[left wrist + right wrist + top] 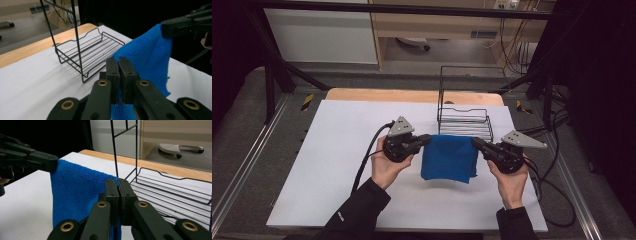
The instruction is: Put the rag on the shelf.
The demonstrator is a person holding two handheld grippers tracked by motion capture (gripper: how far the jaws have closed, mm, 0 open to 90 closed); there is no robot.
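— What are you holding there?

— I'm pinching the blue cloth point(449, 158) by its top corners, left gripper point(428, 139) and right gripper point(475, 143) both clamped tight on it, so it's hanging flat above the white table point(337, 150).

— Why near the wire rack point(464, 117)?

— I'm probably lining it up to drape over it.
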